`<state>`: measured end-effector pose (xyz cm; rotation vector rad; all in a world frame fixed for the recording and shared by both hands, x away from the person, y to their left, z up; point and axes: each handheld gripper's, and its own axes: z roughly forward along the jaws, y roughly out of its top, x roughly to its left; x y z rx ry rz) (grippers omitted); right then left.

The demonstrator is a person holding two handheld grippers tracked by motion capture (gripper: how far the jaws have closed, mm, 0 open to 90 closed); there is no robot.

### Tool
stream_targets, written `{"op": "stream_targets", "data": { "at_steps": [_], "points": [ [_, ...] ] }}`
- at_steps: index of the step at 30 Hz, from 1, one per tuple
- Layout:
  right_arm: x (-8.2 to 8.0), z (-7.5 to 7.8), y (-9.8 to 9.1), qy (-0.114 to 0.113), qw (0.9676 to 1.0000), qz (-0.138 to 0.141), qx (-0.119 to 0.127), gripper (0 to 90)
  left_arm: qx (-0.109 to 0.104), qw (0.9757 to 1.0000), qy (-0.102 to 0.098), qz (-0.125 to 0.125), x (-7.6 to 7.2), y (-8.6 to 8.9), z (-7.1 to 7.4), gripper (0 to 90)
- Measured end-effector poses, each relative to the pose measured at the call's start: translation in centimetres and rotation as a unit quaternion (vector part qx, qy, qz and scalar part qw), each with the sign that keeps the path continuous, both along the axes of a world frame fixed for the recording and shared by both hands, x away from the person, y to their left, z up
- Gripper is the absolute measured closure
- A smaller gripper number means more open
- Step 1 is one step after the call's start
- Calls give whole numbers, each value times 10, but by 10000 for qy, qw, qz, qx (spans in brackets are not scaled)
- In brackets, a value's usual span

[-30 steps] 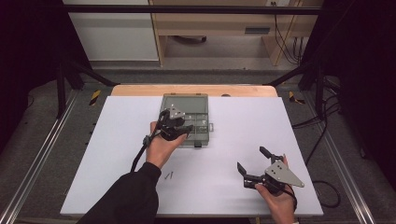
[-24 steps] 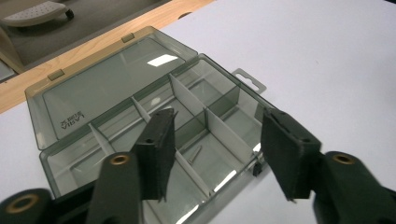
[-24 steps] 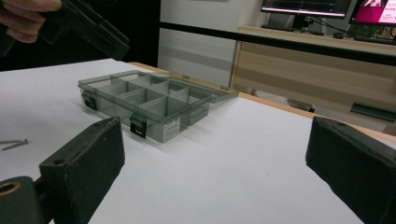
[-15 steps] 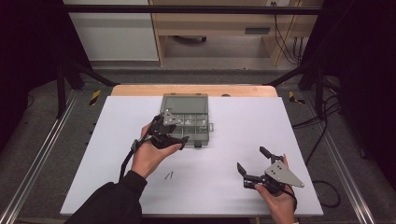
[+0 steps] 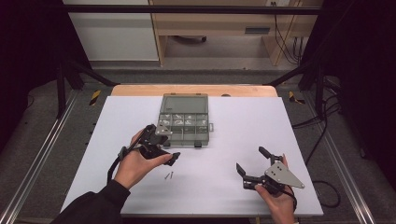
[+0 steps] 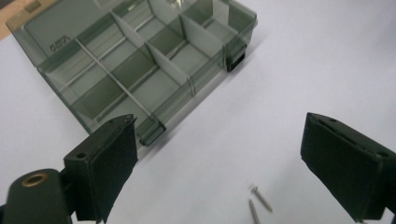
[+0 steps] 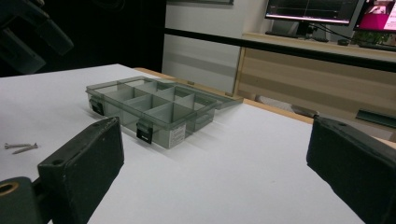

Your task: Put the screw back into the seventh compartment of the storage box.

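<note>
Between the spread jaws of the left gripper (image 5: pixel 161 148), two screws (image 6: pixel 257 201) are lying on the white table (image 5: pixel 224 140).

Just below and ahead of that gripper's jaws, which are gaping wide with nothing between them, the screws are resting side by side, close together, loose on the bare surface. Beyond the left jaw, a smoky clear plastic box (image 6: pixel 140 60) is sitting open with its lid folded flat behind it, its dividers forming small compartments and two dark latches facing the gripper. Off to the side, well apart, the right gripper (image 5: pixel 252 168) is hovering low near the table's front edge, its jaws also standing wide and pinching nothing, the box sitting farther ahead of it.
</note>
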<state>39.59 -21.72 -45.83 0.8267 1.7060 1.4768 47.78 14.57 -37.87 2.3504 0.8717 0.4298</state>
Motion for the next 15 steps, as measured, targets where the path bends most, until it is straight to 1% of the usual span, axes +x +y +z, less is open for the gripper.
{"op": "stream_targets", "data": {
  "at_steps": [3,4,6,10,12,13,15],
  "points": [
    [0,0,1,-15,10000,15,-7,41,132,9998,131,-56,-2,3,-5,106],
    [0,0,1,-12,10000,21,-10,41,169,9996,204,-97,-2,3,-6,106],
    [0,0,1,-6,10000,12,-6,41,259,9993,251,-134,-4,3,-10,109],
    [0,0,1,17,10000,-4,-6,41,521,9972,439,-295,-6,2,-16,109],
    [0,0,1,11,10000,-5,-6,41,593,9964,510,-320,-7,2,-20,112],
    [0,0,1,8,10000,-9,-11,41,662,9957,550,-350,-7,3,-21,112],
    [0,0,1,11,10000,-7,-12,41,697,9950,605,-369,-9,2,-25,114]
  ]
}}
